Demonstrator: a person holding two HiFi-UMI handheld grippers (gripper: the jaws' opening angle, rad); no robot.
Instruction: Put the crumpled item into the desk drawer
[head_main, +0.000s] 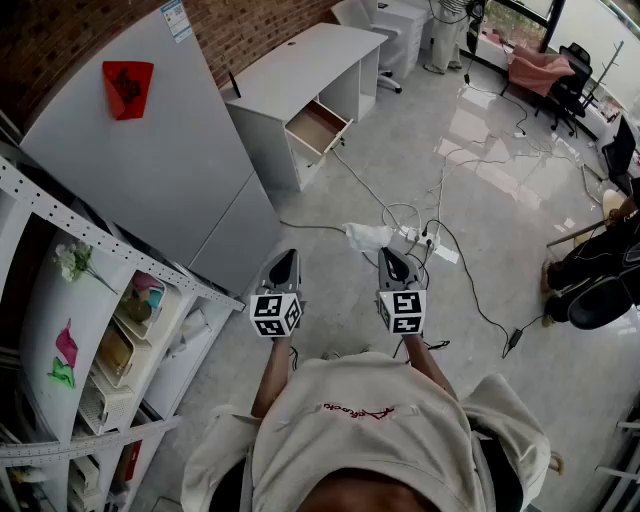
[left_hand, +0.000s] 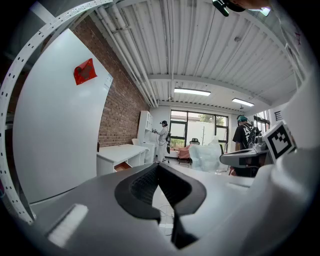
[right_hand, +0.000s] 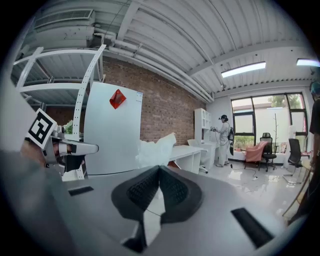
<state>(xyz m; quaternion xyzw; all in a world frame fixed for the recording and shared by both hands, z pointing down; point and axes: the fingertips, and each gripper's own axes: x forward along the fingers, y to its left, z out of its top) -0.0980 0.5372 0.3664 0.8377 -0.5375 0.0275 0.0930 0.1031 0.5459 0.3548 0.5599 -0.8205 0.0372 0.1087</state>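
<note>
Head view: one crumpled item (head_main: 368, 237), white and puffy, sits at the right gripper's (head_main: 390, 256) tip, well short of the single open desk drawer (head_main: 318, 127).

Left gripper view: the left gripper (left_hand: 159, 167) has its jaws together, with nothing between them.

Right gripper view: the jaws pinch the item's edge, and it billows just beyond them.

We see a crumpled item (head_main: 368, 236), white and translucent like thin plastic, pinched at the tip of the right gripper (head_main: 391, 256) and bunching up past its closed jaws, above the floor. Well ahead, the desk drawer (head_main: 318, 127) stands pulled open from a white desk, its brown wooden inside showing.
</note>
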